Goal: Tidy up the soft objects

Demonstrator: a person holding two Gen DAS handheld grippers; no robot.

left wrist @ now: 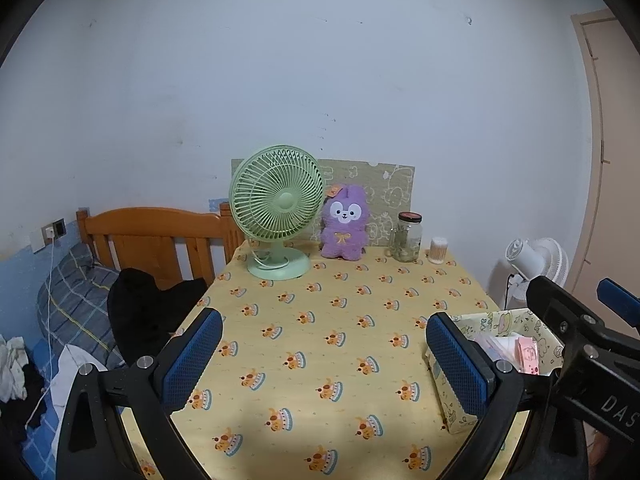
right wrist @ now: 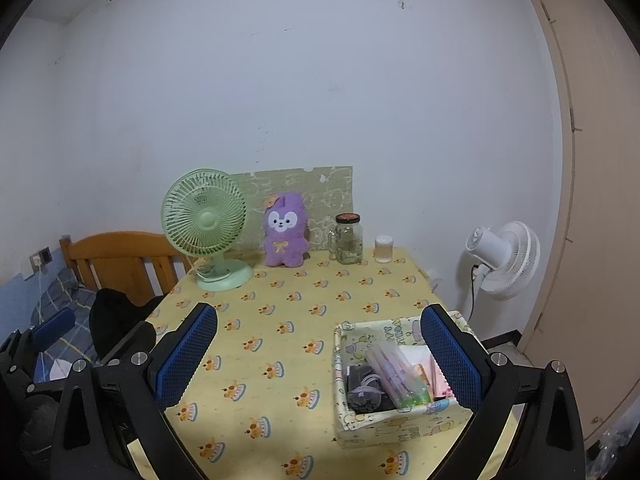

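We hold the left gripper [left wrist: 324, 360] and the right gripper [right wrist: 320, 354] above the table [left wrist: 320, 340], both with fingers spread wide and pinching nothing. The purple plush toy [left wrist: 343, 224] sits upright at twelve o'clock against the back, between the green fan [left wrist: 276, 208] and the glass jar [left wrist: 407, 237]. The patterned box [right wrist: 384, 426] lies at four o'clock.

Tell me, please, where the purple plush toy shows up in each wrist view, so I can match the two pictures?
Left wrist view: purple plush toy sits upright just right of centre, at the table's far edge.
Right wrist view: it sits left of centre, at the same far edge.
Shared landmark: the green desk fan stands immediately to its left in both views.
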